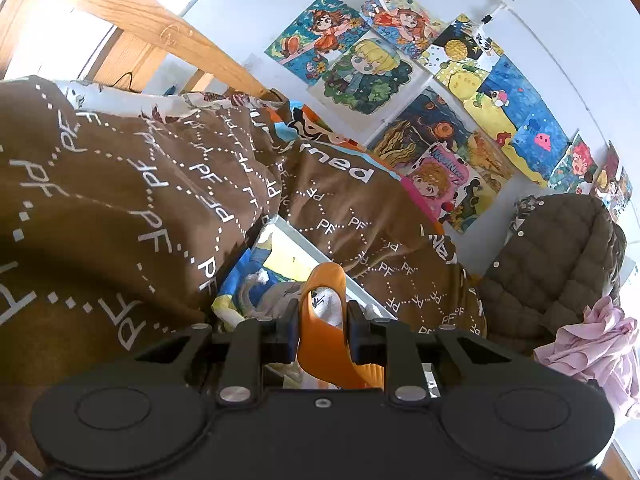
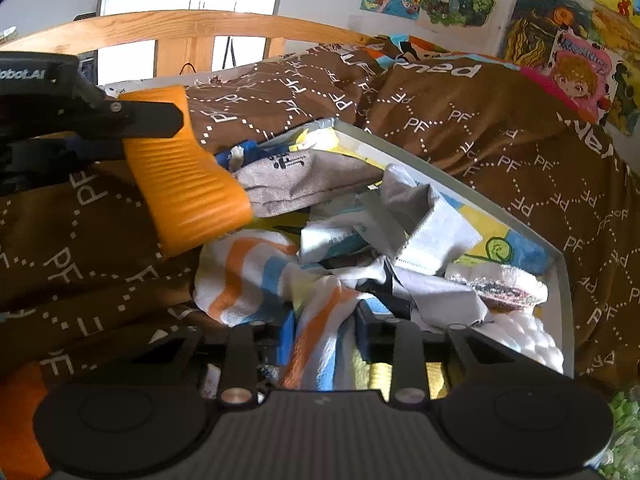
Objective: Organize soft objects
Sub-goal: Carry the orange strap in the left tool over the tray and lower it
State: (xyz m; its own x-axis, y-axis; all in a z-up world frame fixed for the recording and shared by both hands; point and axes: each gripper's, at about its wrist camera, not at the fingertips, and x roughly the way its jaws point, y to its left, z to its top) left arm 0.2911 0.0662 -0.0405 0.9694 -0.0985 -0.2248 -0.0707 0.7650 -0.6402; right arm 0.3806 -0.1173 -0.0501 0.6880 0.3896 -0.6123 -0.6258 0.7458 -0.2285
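The bed [image 2: 500, 152] is covered by a brown quilt [image 1: 120, 200] with white letters, and on it lies a shallow white-walled tray [image 2: 562, 280] with a cartoon picture on its floor. This tray is the only container I can see. In it there is a loose heap of soft things: a striped towel [image 2: 248, 272] in orange, blue and white at the near left, a grey cloth [image 2: 312, 180] at the far side, a pale folded cloth [image 2: 436, 236] in the middle, a small knitted piece [image 2: 500, 284] at the right and a white fluffy thing [image 2: 528, 336] near the right wall. Nothing is sorted yet, I think.

The right gripper [image 2: 324, 332] is low over the near edge of the tray. Its fingers stand close together with the striped towel between them, so it seems to grip the towel. The left gripper [image 1: 326, 304] reaches in from the left, and its orange fingers [image 1: 320, 344] are nearly closed on a white and grey cloth at the far part of the tray.

To do this step well, I would lift the towel slowly and straight up, because its folds lie under and over the other cloths and can drag them out. The left grip should stay firm, so the pile does not follow. The small knitted piece can fall over the low wall easily
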